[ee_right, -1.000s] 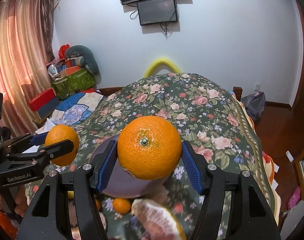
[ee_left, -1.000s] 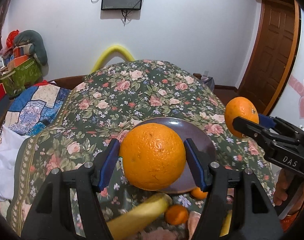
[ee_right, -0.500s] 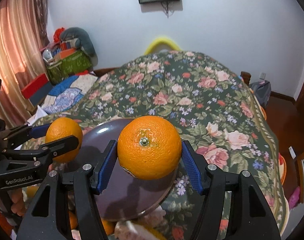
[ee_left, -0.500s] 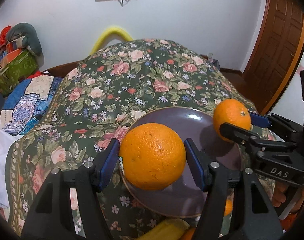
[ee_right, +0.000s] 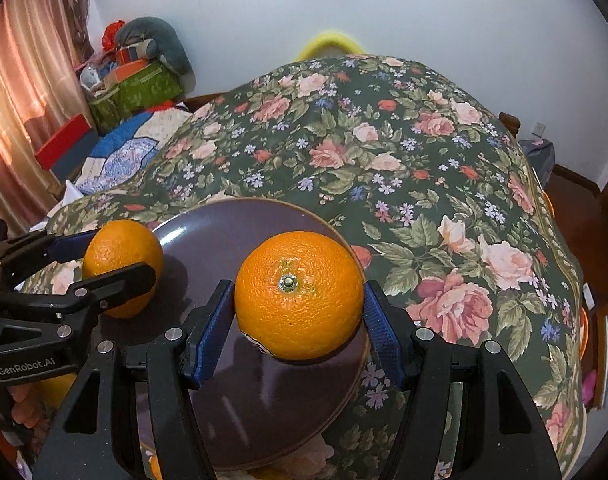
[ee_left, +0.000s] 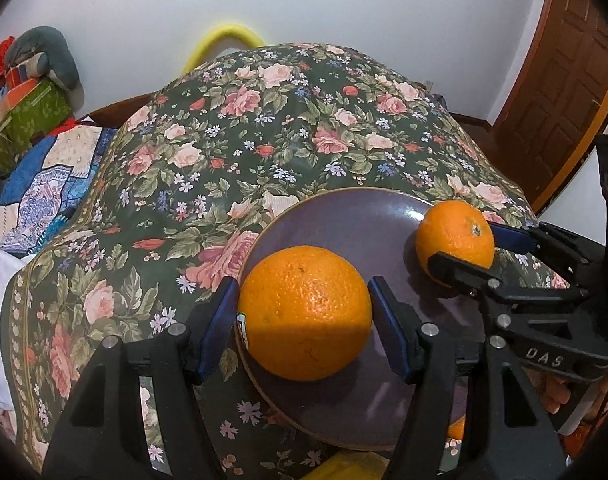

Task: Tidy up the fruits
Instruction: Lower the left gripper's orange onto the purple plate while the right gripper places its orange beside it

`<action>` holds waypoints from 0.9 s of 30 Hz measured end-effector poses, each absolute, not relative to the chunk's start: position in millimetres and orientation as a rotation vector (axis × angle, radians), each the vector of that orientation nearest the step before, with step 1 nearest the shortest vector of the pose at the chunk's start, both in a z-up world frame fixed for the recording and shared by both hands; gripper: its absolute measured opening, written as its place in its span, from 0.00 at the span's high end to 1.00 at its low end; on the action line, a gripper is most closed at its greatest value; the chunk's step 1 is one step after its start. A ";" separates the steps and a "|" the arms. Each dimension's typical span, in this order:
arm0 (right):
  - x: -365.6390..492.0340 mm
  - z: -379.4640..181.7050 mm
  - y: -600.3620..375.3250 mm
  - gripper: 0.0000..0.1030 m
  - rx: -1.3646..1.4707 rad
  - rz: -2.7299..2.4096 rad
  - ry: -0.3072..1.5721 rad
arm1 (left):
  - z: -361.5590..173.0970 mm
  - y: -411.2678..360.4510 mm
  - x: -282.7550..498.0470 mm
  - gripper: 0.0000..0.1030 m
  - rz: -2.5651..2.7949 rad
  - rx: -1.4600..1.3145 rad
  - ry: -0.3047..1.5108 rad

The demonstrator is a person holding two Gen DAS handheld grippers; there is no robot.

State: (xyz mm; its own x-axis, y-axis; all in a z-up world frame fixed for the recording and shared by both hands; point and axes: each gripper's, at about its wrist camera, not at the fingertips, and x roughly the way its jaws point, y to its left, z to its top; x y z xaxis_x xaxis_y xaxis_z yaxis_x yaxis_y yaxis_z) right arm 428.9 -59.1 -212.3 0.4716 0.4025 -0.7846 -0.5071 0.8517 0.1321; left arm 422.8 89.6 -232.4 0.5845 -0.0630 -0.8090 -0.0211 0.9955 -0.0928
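My left gripper (ee_left: 304, 314) is shut on a large orange (ee_left: 304, 312) and holds it low over the left part of a dark purple plate (ee_left: 360, 220). My right gripper (ee_right: 299, 312) is shut on a second orange (ee_right: 299, 294) over the plate's right side (ee_right: 232, 232). Each gripper with its orange shows in the other's view: the right one's orange in the left wrist view (ee_left: 456, 242), the left one's orange in the right wrist view (ee_right: 122, 264). Whether the oranges touch the plate is not clear.
The plate lies on a bed with a dark floral cover (ee_left: 264, 128). A small orange fruit (ee_left: 458, 430) and something yellow (ee_left: 344, 468) peek out at the plate's near edge. Boxes and bags (ee_right: 136, 84) stand at the far left, a wooden door (ee_left: 564, 80) at the right.
Both grippers have moved forward and down with their oranges, from above the near fruit pile to low over the plate. The plate now fills more of both views.
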 end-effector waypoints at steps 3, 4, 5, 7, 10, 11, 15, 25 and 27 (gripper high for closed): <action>428.2 -213.3 -54.9 0.40 -0.150 0.560 0.931 | -233.7 89.8 424.1 0.36 -0.026 -0.096 0.951; 427.5 -213.1 -53.8 0.39 -0.159 0.558 0.933 | -234.0 89.2 424.1 0.36 -0.027 -0.092 0.952; 427.6 -213.1 -53.3 0.39 -0.164 0.556 0.934 | -234.4 88.4 424.4 0.36 -0.028 -0.086 0.954; 427.4 -213.1 -53.0 0.39 -0.169 0.554 0.936 | -233.9 87.2 424.1 0.35 -0.032 -0.083 0.955; 426.7 -212.0 -54.2 0.39 -0.168 0.552 0.944 | -228.6 88.1 421.2 0.32 -0.053 -0.112 0.948; 424.9 -210.0 -55.7 0.38 -0.162 0.563 0.941 | -225.8 88.4 419.5 0.32 -0.049 -0.115 0.939; 414.3 -197.5 -62.9 0.32 -0.155 0.557 0.903 | -211.4 89.5 409.4 0.29 -0.024 -0.108 0.905; 372.4 -152.5 -83.6 0.32 -0.130 0.531 0.815 | -167.1 77.7 358.8 0.29 -0.023 -0.074 0.836; 362.7 -143.3 -87.8 0.32 -0.129 0.530 0.797 | -156.1 74.0 345.9 0.29 -0.022 -0.070 0.818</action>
State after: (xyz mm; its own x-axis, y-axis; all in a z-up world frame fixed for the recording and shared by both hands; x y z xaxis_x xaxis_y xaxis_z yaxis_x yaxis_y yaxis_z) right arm 362.7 -87.8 -143.3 0.5766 0.4038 -0.7103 -0.4988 0.8625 0.0854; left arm 345.9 74.0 -156.1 0.6838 -0.0470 -0.7281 -0.0071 0.9974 -0.0710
